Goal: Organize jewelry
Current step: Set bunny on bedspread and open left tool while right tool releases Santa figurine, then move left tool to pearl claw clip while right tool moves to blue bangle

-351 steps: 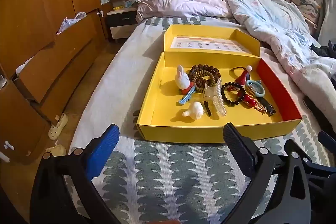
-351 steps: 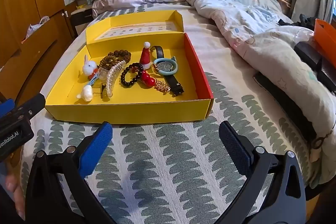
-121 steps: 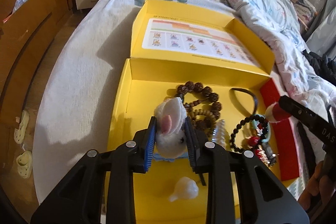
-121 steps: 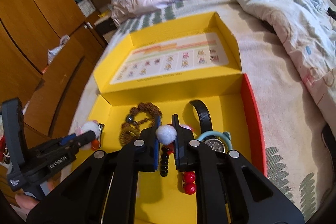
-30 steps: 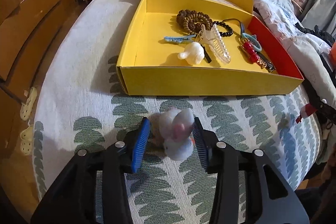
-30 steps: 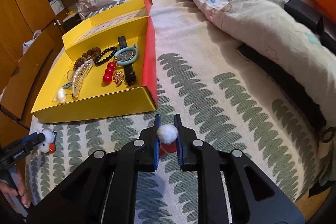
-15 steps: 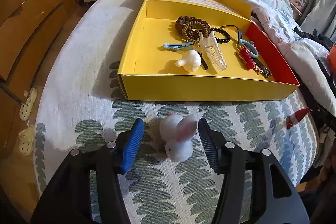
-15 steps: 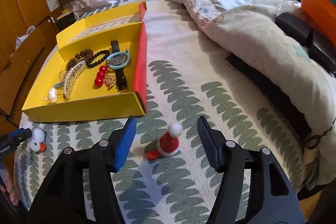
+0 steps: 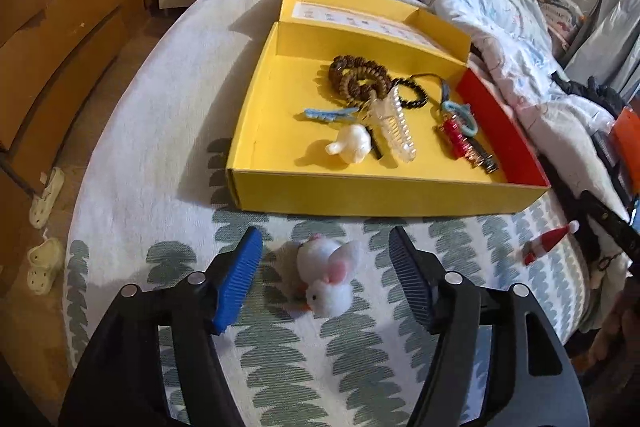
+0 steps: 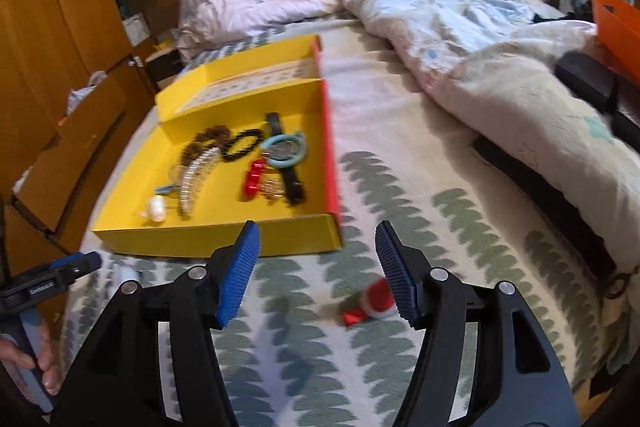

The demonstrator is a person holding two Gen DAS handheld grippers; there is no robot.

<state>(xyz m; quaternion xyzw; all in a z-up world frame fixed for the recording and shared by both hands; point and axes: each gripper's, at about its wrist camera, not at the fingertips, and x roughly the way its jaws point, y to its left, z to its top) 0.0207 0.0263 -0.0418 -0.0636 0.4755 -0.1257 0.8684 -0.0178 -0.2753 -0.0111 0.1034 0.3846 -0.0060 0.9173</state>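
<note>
Our left gripper (image 9: 326, 277) has its jaws opening, and the small white plush rabbit hair clip with pink ears (image 9: 328, 277) lies between them on the bed's cream cover with grey-green leaf print (image 9: 280, 359), touched by neither blue ribbed pad. We read that as a release: the clip rests on the cover by its own weight, just in front of the near wall of the shallow yellow cardboard box with a red right side (image 9: 384, 195), so it looks taken out to be sorted apart from the rest.

Our right gripper (image 10: 316, 269) also has its jaws apart and clamps nothing. The little red Santa-hat hair clip with a white trim (image 10: 372, 301) lies on the cover low beside the right pad, partly hidden behind it, and not gripped; in the left wrist view the same clip shows well off to the right of the rabbit. We judge the two plush clips are being laid out as one group in a row before the box.

Further out, the box holds the remainder: a coil of brown wooden prayer beads (image 9: 358, 79), a black bead bracelet (image 9: 412, 93), a clear plastic claw clip (image 9: 394, 127), a blue hair clip (image 9: 330, 113), a white plush clip (image 9: 352, 143), red beads (image 9: 454, 135) and a teal-rimmed watch (image 10: 285, 149). These still need sorting, in our judgement.
</note>
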